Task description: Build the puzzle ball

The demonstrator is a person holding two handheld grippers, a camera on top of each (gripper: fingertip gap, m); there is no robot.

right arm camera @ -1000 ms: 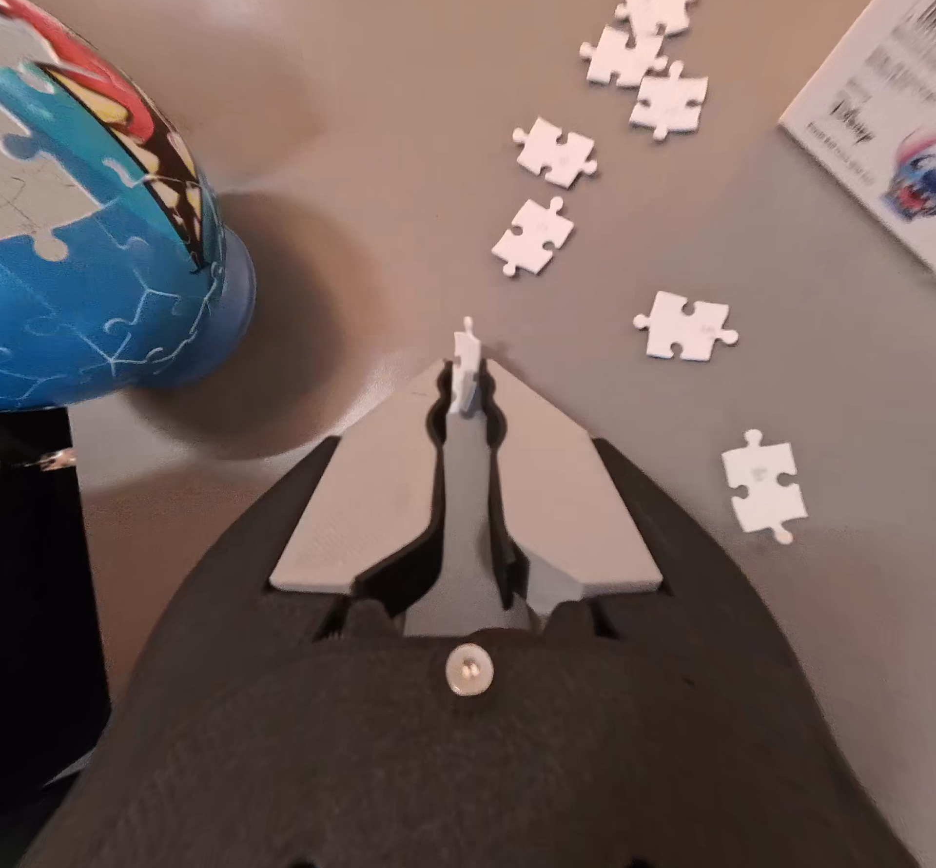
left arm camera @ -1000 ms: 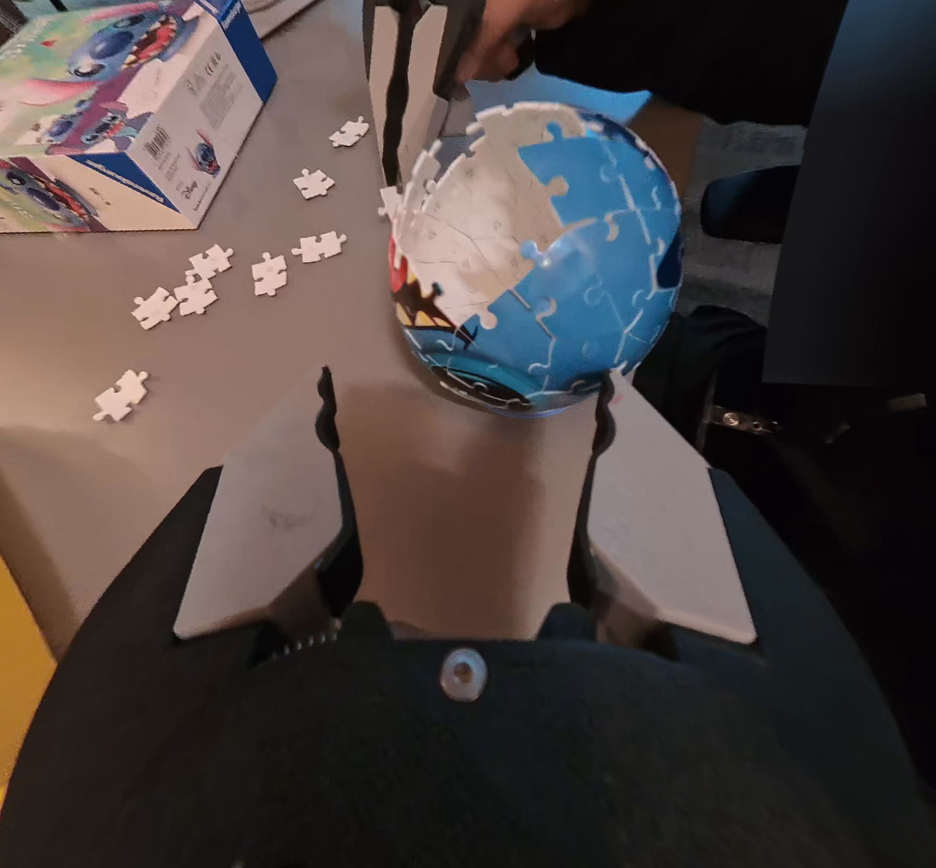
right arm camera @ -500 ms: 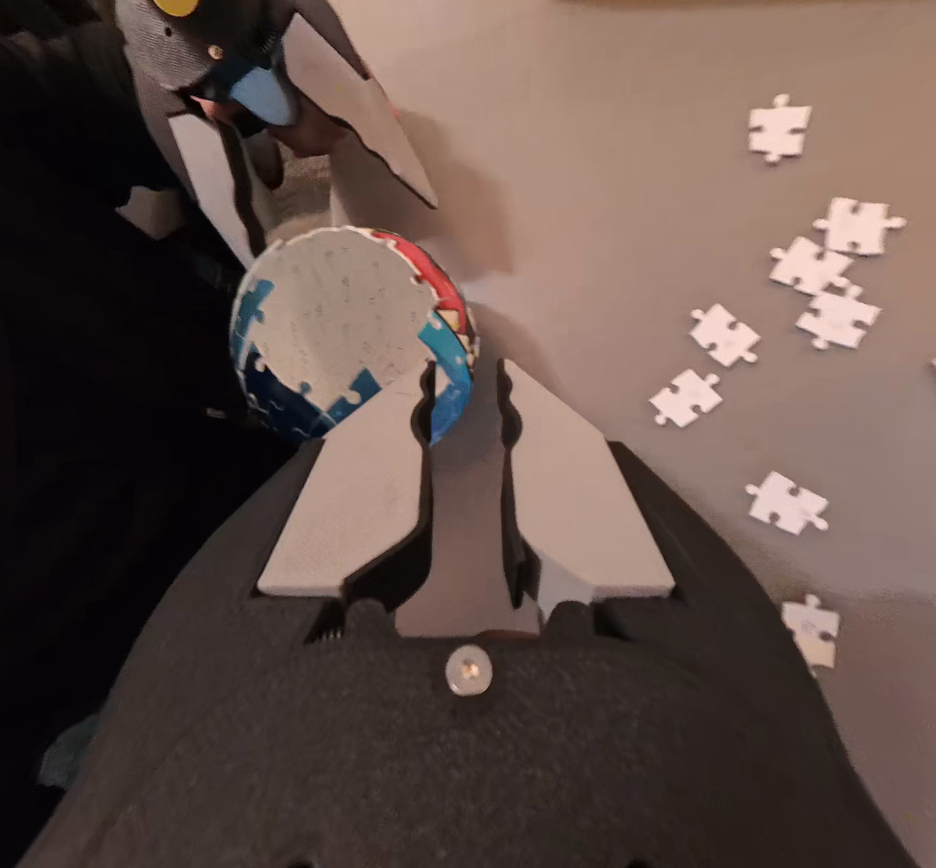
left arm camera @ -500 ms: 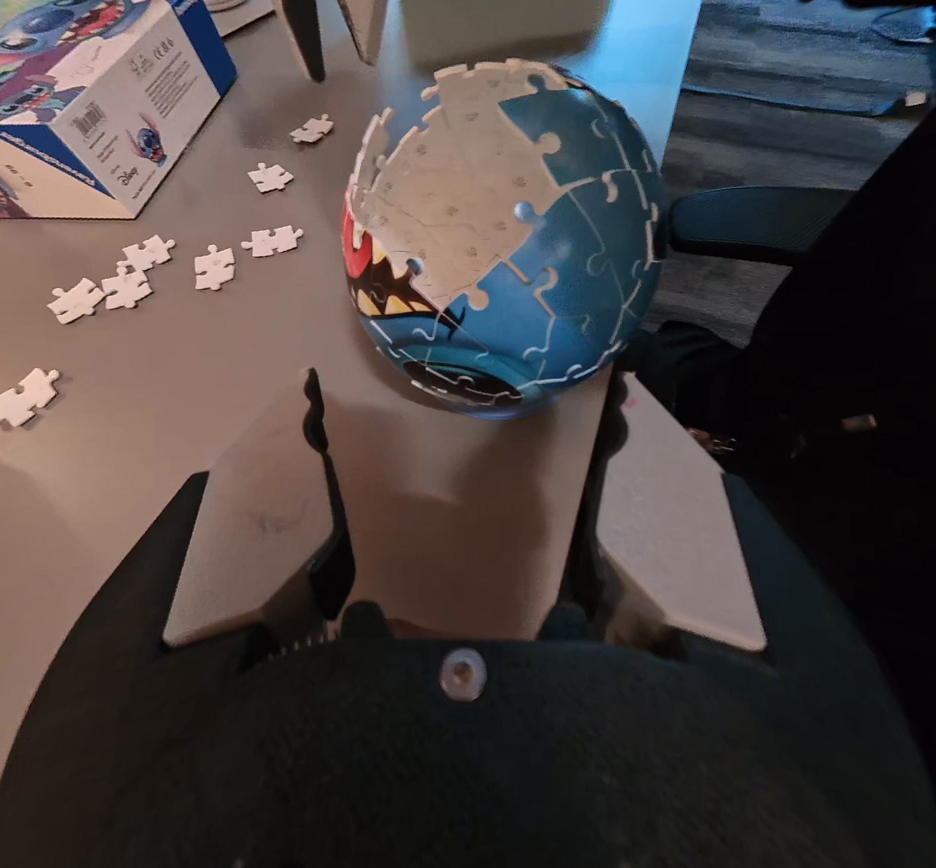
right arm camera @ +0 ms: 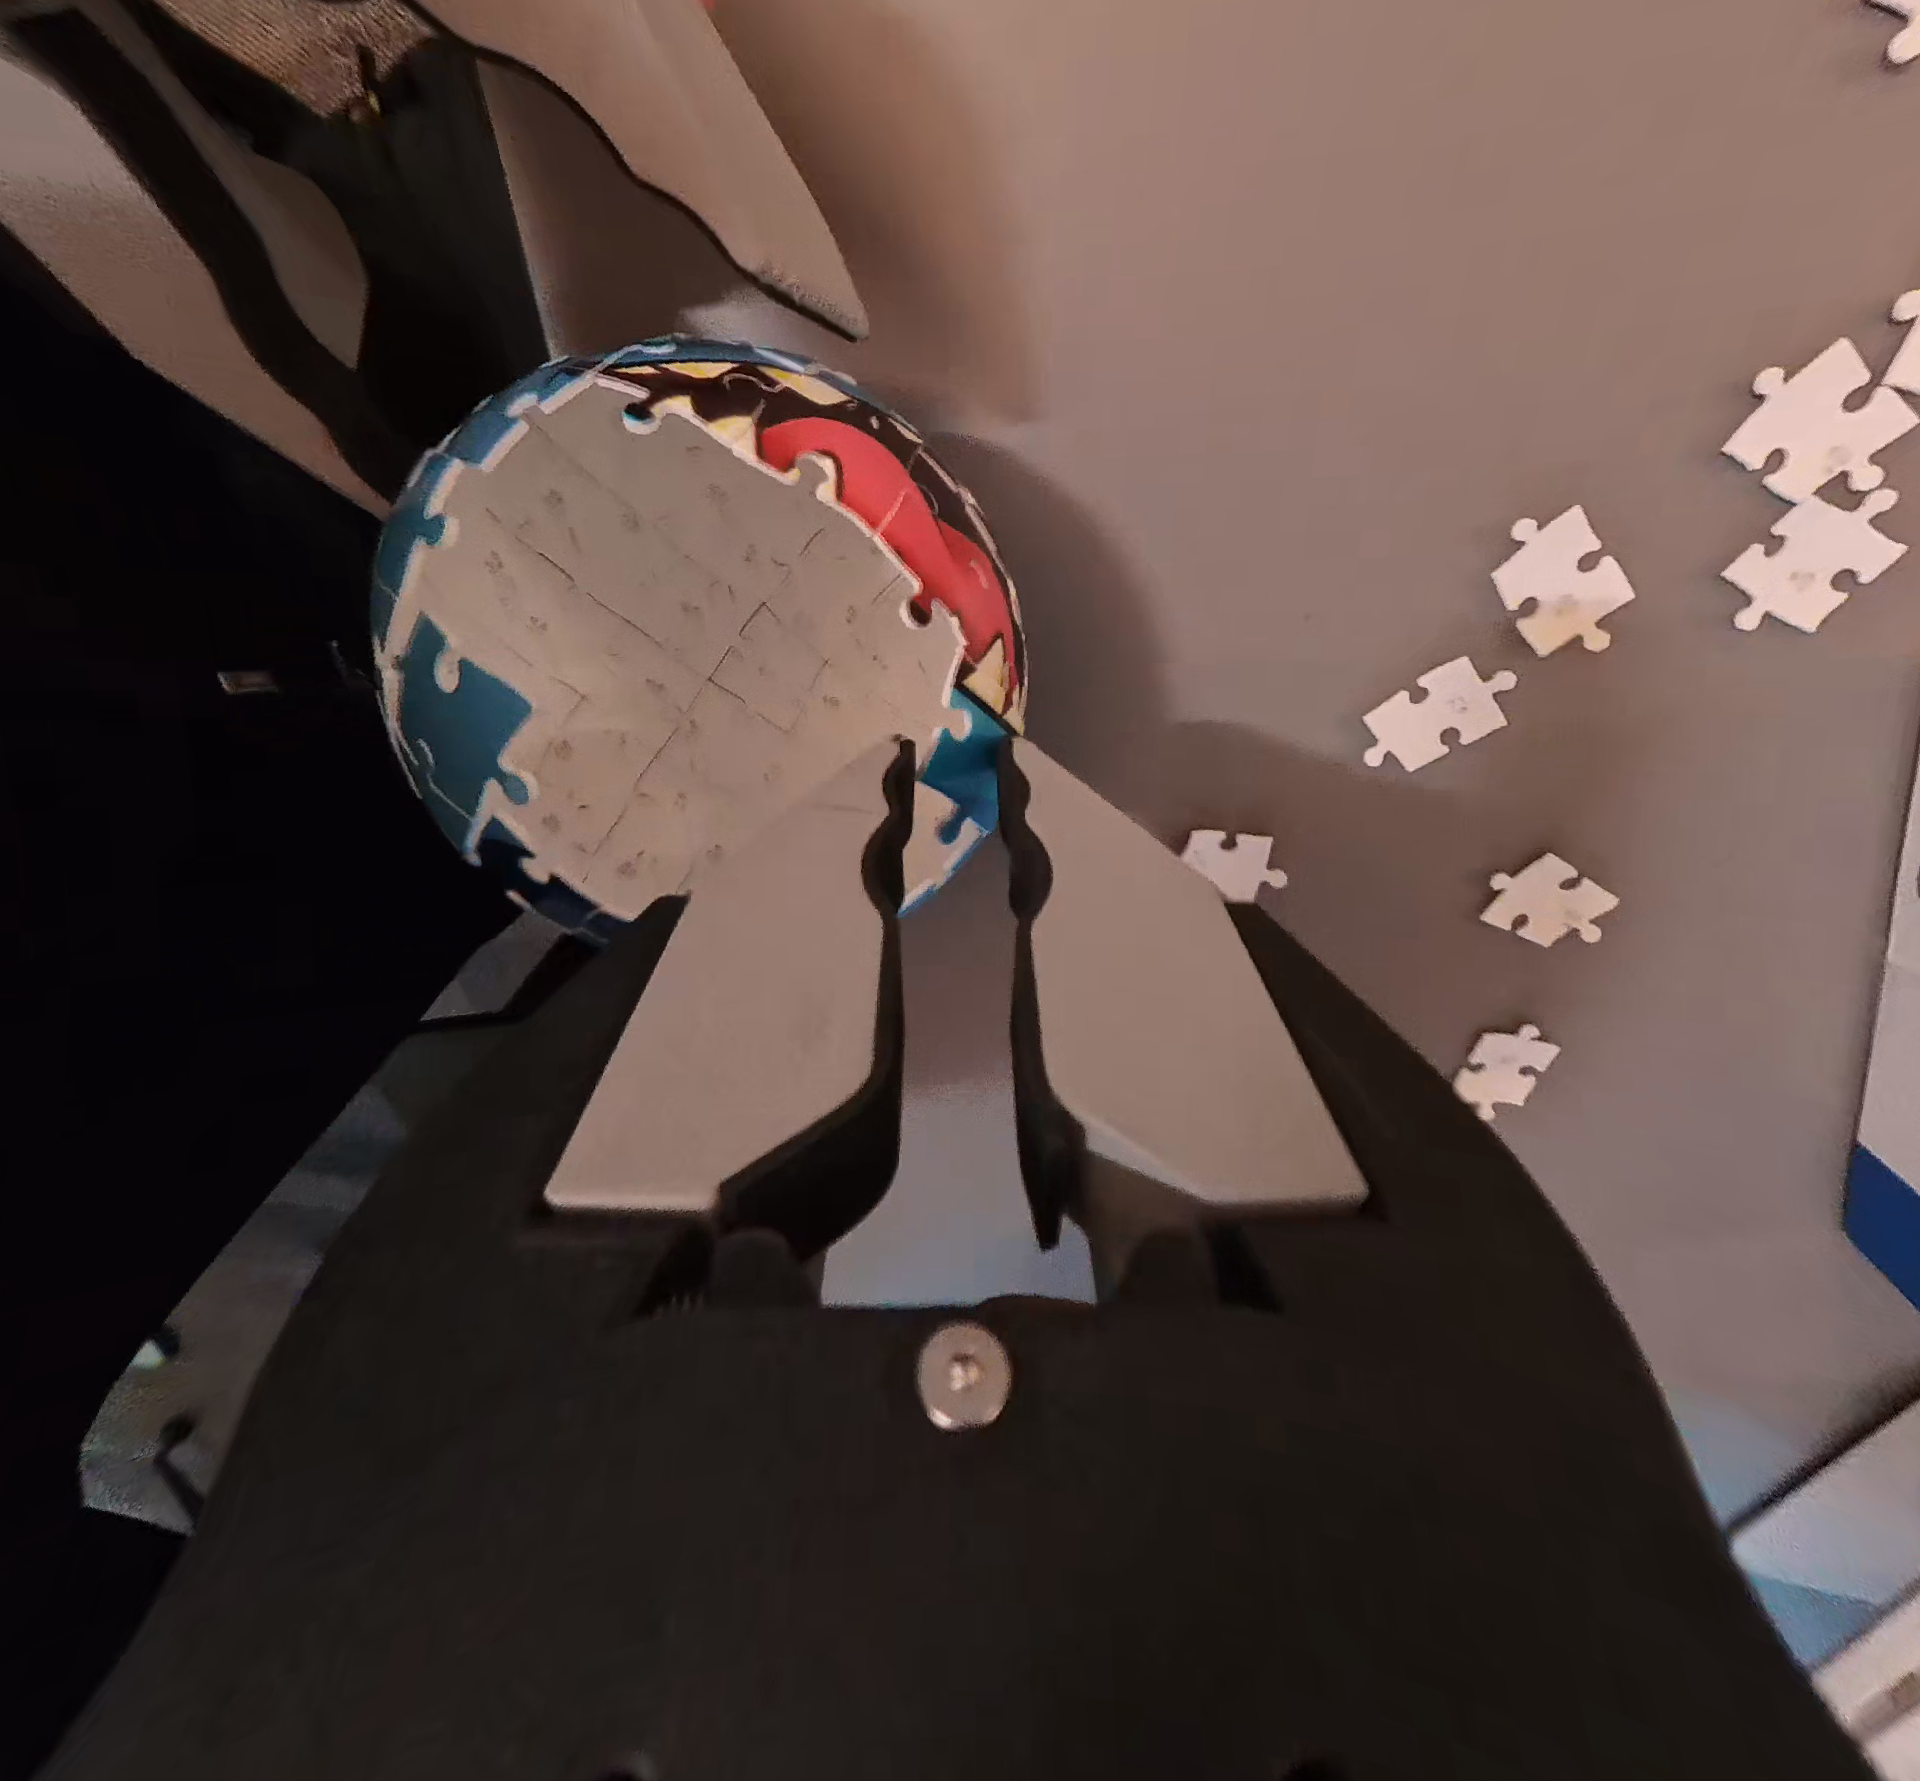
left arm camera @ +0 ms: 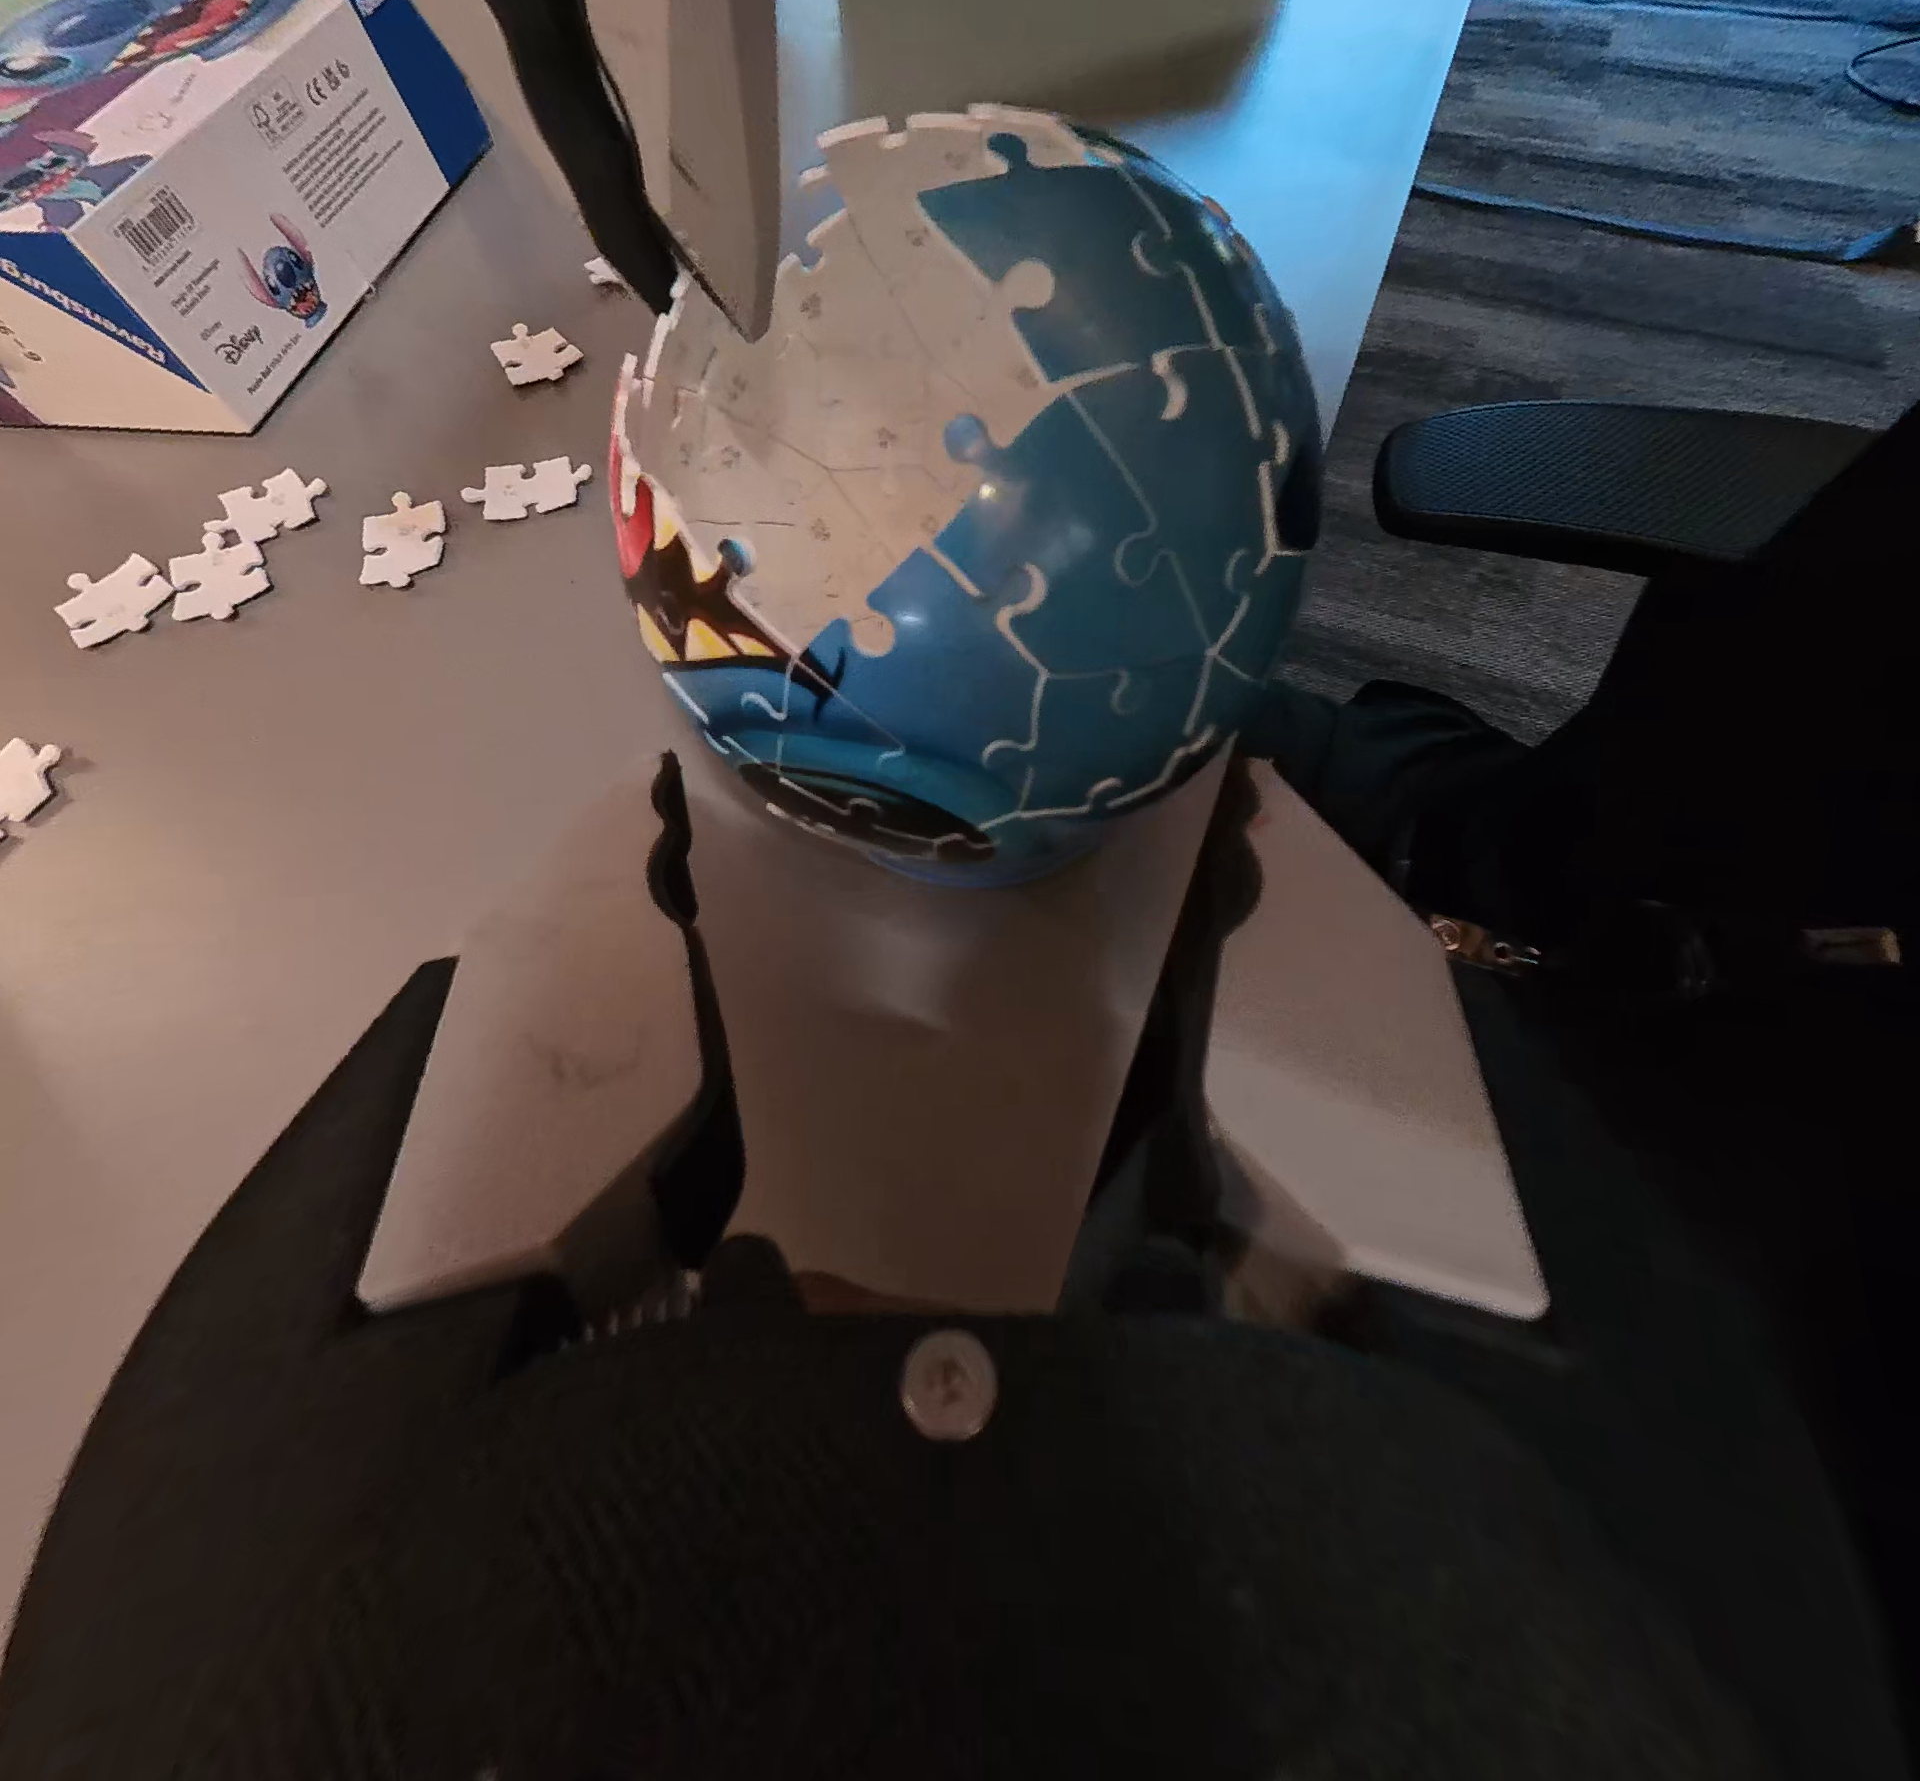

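Grey tabletop, dim office light: the right gripper [right arm camera: 954, 755] sits over the rim of the puzzle ball [right arm camera: 665, 619], its jaws a narrow gap apart and nothing pinched between them. A second ago those jaws were clamped on a single white piece, well away from the ball; that piece is no longer in them, and whether it went into the shell or was dropped cannot be told from these views. In the left wrist view the same tool reaches down from above, its tip at the ball's upper left edge beside the open hole. The left gripper [left arm camera: 951, 775] is spread wide and empty, its fingertips just short of the ball's base on either side (near, perhaps touching on the right), placed to steady it rather than grip it.

The ball [left arm camera: 966, 505] stands at the table's edge on its blue base, roughly three-quarters built by the look of it, with a large opening on top showing the pale inner faces of the joined pieces. Loose pieces [left arm camera: 400, 536] lie white side up to the left, several more [right arm camera: 1558, 578] showing in the right wrist view. The printed puzzle box [left arm camera: 239, 204] stands beyond them.

Judging by the empty jaws, another piece must be fetched next, and plenty remain before the hole is closed
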